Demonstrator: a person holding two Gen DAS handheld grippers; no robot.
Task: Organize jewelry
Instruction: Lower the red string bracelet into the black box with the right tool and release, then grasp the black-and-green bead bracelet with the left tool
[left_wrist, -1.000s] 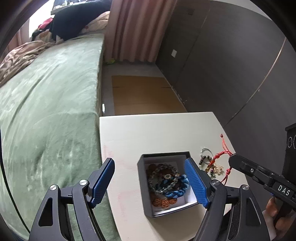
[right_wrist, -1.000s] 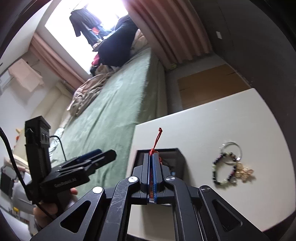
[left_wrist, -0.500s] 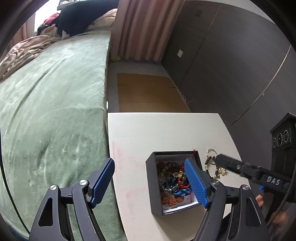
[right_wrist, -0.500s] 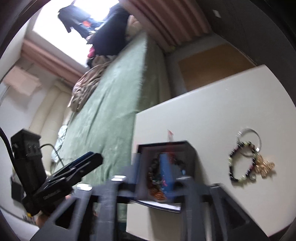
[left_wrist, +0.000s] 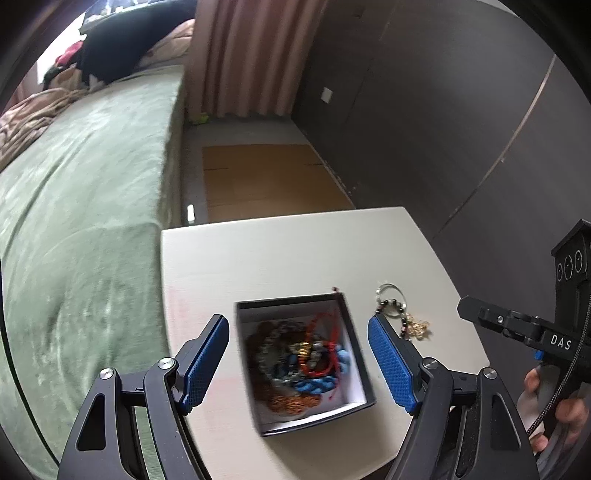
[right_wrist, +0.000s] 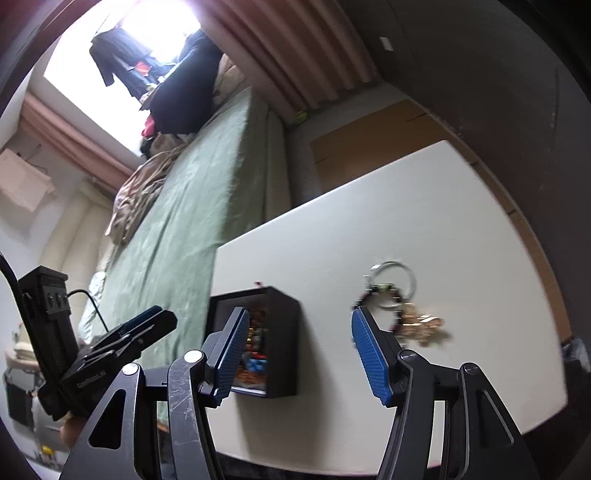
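Note:
A black box (left_wrist: 291, 301) with a white inside stands on the white table (left_wrist: 295, 251). It holds several bracelets, with a red cord bracelet (left_wrist: 325, 343) lying on top and a blue braided one (left_wrist: 317, 384) under it. My left gripper (left_wrist: 297, 330) hangs open above the box, which it does not touch. A dark bead bracelet (left_wrist: 397, 308) with a ring and a gold piece lies on the table right of the box. My right gripper (right_wrist: 299, 314) holds nothing and its jaws are opening, above the box (right_wrist: 284, 339) and near the bead bracelet (right_wrist: 384, 295).
A green bed (left_wrist: 81, 206) runs along the table's left edge. Dark cabinet doors (left_wrist: 443, 129) stand behind and to the right. Brown cardboard (left_wrist: 266, 177) lies on the floor beyond the table. A hand (left_wrist: 565, 410) holds the right gripper at the right edge.
The right gripper, shut on the red cord bracelet a second ago, has opened and drawn back to the right. The bracelet now lies in the box. The left gripper stays open.

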